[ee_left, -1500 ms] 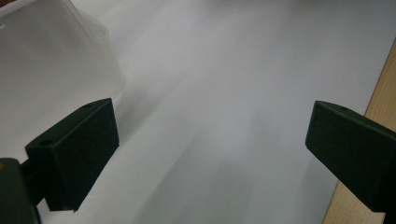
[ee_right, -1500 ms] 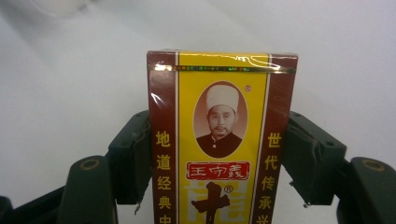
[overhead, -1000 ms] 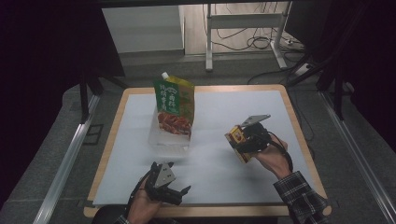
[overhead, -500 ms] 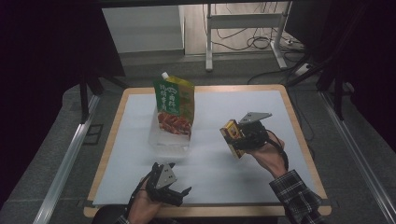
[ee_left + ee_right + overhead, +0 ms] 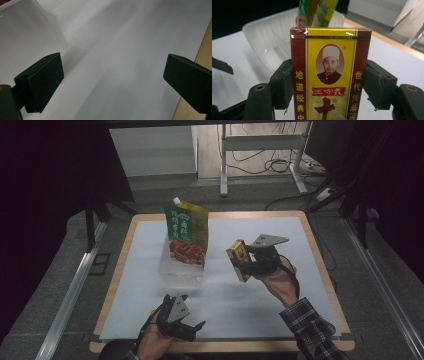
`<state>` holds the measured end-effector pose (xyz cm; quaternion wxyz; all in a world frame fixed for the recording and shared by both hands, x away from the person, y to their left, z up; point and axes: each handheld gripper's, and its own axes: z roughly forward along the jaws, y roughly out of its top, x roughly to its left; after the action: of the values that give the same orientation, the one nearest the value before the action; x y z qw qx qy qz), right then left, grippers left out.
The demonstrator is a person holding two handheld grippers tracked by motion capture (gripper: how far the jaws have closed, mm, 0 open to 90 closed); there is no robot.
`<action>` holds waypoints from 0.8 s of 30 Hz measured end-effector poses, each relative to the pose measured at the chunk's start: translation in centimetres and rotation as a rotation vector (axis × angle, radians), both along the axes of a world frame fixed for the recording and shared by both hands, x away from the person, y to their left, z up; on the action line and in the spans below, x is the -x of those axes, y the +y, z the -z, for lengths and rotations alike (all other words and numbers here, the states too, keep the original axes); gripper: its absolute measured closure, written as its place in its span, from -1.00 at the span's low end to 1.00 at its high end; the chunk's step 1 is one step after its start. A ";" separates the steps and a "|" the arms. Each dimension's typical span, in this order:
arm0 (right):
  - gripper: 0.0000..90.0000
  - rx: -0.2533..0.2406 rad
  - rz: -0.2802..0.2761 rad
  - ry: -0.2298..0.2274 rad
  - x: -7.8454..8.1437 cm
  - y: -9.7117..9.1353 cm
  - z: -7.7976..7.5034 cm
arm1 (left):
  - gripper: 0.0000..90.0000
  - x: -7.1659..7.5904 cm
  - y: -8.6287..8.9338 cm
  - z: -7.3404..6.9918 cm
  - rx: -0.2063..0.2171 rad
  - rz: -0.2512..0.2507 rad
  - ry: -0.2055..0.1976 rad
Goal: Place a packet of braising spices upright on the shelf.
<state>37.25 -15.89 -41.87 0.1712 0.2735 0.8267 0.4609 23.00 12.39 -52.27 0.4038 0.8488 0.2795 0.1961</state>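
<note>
Nearest the person, the left gripper [image 5: 192, 327] rests on the white table sheet [image 5: 250, 300] with jaws apart, while the right gripper [image 5: 245, 262] clamps a yellow-and-maroon rectangular carton [image 5: 238, 259] (lifted, tilted) beside the clear plastic tub [image 5: 175, 267].

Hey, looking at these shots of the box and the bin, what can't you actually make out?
- Yellow box: its lower part is cut off by the bottom edge of the right gripper view.
- Green pouch: print too small in the high view; the box hides most of it in the right gripper view.
- Clear bin: its floor is hidden behind the pouch.
</note>
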 end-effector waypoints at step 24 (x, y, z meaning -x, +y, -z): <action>-0.29 -0.151 -0.111 -0.079 -0.8 4.6 -0.5 | -0.93 0.1 -0.1 0.0 -0.003 0.016 -0.003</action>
<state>38.06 -11.28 -41.35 0.1569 0.2210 0.7961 0.5412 22.92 12.27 -52.29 0.4044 0.8513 0.2718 0.1948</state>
